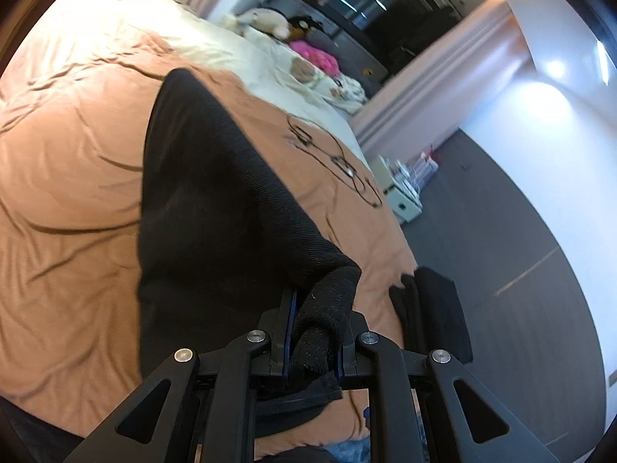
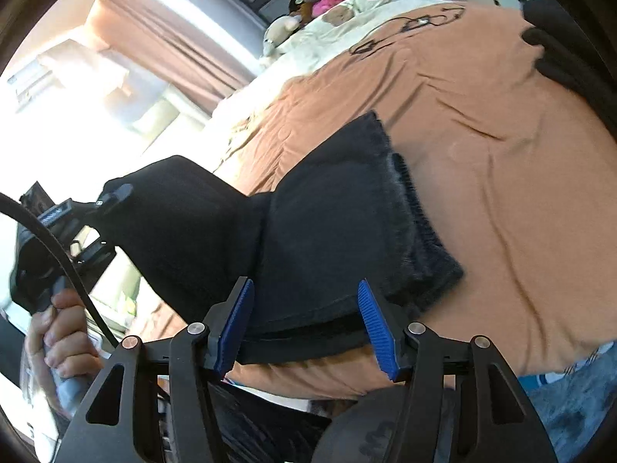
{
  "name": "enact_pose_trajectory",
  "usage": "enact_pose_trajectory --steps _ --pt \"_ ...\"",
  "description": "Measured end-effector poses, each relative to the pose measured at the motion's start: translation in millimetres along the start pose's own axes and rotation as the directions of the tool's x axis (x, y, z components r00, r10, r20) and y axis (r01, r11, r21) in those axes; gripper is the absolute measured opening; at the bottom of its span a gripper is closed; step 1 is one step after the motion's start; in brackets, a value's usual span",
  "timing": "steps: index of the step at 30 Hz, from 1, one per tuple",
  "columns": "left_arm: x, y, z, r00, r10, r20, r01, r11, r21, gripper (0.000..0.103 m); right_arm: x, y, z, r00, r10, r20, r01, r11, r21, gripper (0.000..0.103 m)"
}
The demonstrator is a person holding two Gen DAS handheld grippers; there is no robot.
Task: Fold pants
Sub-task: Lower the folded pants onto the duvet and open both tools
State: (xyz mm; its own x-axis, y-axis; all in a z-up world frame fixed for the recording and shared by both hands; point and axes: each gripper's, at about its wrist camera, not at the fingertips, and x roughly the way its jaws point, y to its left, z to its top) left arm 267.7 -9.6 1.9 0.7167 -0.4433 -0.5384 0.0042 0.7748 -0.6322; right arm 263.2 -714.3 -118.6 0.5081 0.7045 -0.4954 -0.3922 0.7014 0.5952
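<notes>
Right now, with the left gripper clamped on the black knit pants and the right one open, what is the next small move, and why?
Probably lower the left gripper and release. It pinches a raised corner of the black knit pants, while the rest lies folded on the orange bedspread. The right gripper is open, pads clear of cloth.

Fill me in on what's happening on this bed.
A person is folding black pants on an orange bedspread. The left tool is clamped on a bunched edge of the fabric and holds it up. The right tool is open, its blue pads either side of the folded part, gripping nothing.
</notes>
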Motion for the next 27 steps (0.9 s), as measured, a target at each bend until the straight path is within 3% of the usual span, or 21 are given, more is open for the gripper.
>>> enact_pose_trajectory --steps 6,11,14,22,27 --pt "47.7 -22.6 -16.4 0.996 -0.031 -0.088 0.033 0.999 0.030 0.016 -30.2 -22.8 -5.4 0.998 -0.039 0.051 0.037 0.999 0.035 0.055" --pt "106.8 -33.3 -44.6 0.977 -0.034 -0.209 0.041 0.999 0.031 0.016 -51.9 -36.0 -14.9 0.996 -0.072 0.060 0.068 0.995 0.069 0.055" --pt "124.2 -37.2 -56.3 0.971 -0.021 -0.240 0.033 0.998 0.044 0.016 -65.1 -34.9 -23.1 0.994 -0.088 0.062 0.083 0.993 0.086 0.055" --pt "105.6 -49.8 -54.2 0.974 -0.063 -0.216 0.077 0.995 0.061 0.016 -83.9 -31.3 -30.7 0.993 -0.096 0.068 0.088 0.989 0.122 0.055" --pt "104.2 -52.8 -71.0 0.962 -0.092 -0.256 0.111 0.992 0.059 0.016 -78.8 -35.1 -29.3 0.994 -0.090 0.067 0.082 0.990 0.115 0.055"
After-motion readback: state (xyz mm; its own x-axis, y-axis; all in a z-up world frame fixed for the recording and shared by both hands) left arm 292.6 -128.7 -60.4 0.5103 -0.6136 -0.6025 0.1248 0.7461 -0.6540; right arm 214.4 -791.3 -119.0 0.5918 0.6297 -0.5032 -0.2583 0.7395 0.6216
